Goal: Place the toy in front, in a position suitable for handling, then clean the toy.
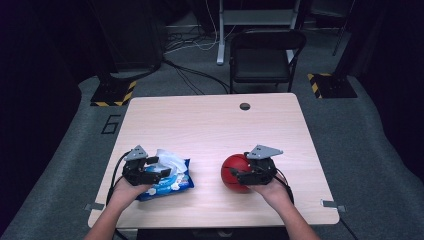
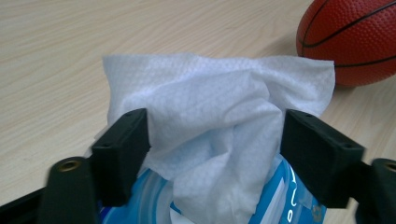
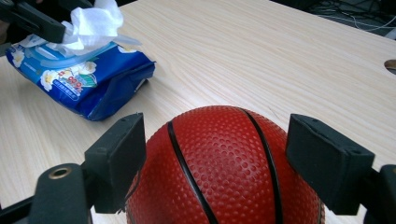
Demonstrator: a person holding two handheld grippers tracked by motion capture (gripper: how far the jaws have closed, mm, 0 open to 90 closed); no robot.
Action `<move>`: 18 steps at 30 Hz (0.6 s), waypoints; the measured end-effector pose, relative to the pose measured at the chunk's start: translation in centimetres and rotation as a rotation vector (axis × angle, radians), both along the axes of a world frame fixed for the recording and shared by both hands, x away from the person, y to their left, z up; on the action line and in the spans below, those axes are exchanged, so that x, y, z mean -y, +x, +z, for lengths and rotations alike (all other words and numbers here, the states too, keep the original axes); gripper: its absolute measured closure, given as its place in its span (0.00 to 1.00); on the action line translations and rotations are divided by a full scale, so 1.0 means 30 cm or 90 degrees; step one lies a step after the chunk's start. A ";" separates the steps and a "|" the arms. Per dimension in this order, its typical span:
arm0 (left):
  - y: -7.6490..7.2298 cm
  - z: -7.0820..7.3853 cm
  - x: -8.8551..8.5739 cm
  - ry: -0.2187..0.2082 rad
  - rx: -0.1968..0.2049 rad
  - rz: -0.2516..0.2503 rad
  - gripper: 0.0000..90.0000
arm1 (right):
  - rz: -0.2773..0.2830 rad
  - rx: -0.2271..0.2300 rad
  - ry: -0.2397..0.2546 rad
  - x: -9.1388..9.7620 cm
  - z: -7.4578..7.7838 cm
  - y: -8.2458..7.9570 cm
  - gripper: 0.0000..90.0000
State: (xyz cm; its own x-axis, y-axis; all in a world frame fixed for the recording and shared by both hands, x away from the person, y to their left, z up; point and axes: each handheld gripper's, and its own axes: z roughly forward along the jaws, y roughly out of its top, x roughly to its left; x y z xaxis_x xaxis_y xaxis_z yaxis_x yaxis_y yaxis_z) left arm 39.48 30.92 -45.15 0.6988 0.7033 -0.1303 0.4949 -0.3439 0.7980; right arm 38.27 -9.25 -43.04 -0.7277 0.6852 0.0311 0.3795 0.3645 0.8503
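Note:
A small red basketball point(image 1: 229, 167) point(image 3: 224, 172) rests on the wooden table point(image 1: 210, 125) at the front right. My right gripper point(image 1: 239, 174) point(image 3: 215, 144) reaches over it from the right, its pads point(image 3: 123, 158) pressed against the ball's sides. At the front left lies a blue pack of wet wipes point(image 1: 172, 184) point(image 3: 88, 79) with a white wipe point(image 1: 169, 160) point(image 2: 210, 121) standing up out of it. My left gripper point(image 1: 159, 167) point(image 2: 215, 144) straddles that wipe, jaws wide, one on each side of it and not squeezing it. The ball point(image 2: 350, 42) is also seen at the top right of the left gripper view.
A round cable hole point(image 1: 244, 106) sits near the table's far edge. A black folding chair point(image 1: 265, 55) stands behind the table, with cables on the floor and yellow-black striped stand bases point(image 1: 115, 92) at both sides.

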 end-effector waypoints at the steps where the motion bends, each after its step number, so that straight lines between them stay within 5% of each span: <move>1: -0.004 -0.001 -0.002 0.004 0.008 -0.001 0.33 | 0.001 0.000 0.001 -0.002 0.000 0.001 0.22; 12: -0.025 0.015 -0.006 0.016 0.048 -0.017 0.90 | 0.000 0.001 -0.003 -0.007 0.003 0.003 0.23; 18: -0.019 0.036 -0.003 0.021 0.057 -0.017 0.98 | -0.001 0.001 -0.004 -0.005 0.003 0.001 0.23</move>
State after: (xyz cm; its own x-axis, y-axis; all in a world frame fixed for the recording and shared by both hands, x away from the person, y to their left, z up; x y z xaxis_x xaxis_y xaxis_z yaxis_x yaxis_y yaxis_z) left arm 38.91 31.00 -44.07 0.7257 0.6867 -0.0436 0.4124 -0.3835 0.8263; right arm 38.31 -9.10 -42.97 -0.7265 0.6867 0.0257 0.3787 0.3688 0.8489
